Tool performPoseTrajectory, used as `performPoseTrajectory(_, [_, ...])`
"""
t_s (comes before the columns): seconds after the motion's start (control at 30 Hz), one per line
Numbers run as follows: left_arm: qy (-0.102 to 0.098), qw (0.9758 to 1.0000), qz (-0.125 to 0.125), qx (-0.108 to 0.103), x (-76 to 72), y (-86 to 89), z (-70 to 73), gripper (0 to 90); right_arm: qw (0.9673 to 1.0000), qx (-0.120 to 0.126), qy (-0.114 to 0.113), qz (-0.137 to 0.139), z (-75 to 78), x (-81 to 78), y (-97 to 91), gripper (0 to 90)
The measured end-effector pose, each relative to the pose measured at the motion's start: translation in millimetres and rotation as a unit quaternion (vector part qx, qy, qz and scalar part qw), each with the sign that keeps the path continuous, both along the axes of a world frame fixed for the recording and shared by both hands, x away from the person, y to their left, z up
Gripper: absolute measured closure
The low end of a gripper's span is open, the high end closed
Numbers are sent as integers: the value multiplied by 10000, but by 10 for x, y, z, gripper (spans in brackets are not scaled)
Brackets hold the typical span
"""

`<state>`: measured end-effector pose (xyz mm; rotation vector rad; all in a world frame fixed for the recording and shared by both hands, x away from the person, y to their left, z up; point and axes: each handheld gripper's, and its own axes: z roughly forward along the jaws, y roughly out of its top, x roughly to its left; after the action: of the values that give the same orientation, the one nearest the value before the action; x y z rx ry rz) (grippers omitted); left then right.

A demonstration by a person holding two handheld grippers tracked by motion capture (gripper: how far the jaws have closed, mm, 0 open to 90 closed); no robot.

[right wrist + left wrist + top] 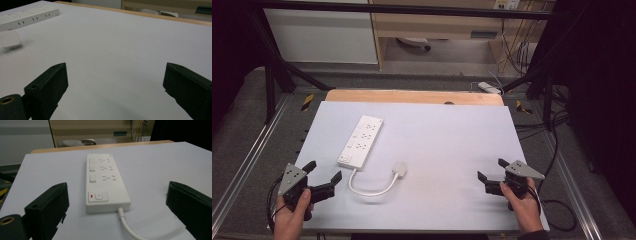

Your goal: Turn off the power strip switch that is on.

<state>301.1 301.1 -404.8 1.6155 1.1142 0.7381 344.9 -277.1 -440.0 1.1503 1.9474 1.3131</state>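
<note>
A white power strip is lying on the left half of the pale table, its short cord curling toward the near edge and ending in a white plug near the middle. The left gripper is sitting at the near left corner, jaws spread wide and holding nothing, facing the strip's switch end just beyond it. The right gripper is resting at the near right, well apart from everything, jaws likewise gaping and empty. The strip is looking rigid, light and smooth-sided, likely sliding easily; gripping across its narrow width seems safest. The cord is looking soft and springy, so the plug body is probably offering the firmer hold
</note>
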Motion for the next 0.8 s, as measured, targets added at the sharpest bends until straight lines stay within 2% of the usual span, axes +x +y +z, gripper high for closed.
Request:
performPoseTrajectory(0.27, [32, 10000, -39, -50, -3, 7, 10, 45, 10000, -36, -69, 49, 9, 7, 21, 46])
performPoseTrajectory(0.47, [90, 9998, -133, -125, -19, -9, 48, 45, 10000, 4, 1, 68, 7, 12, 54, 44])
performPoseTrajectory(0.8, [134, 9997, 31, -195, 31, -24, 90, 45, 10000, 40, -32, 40, 19, 28, 64, 40])
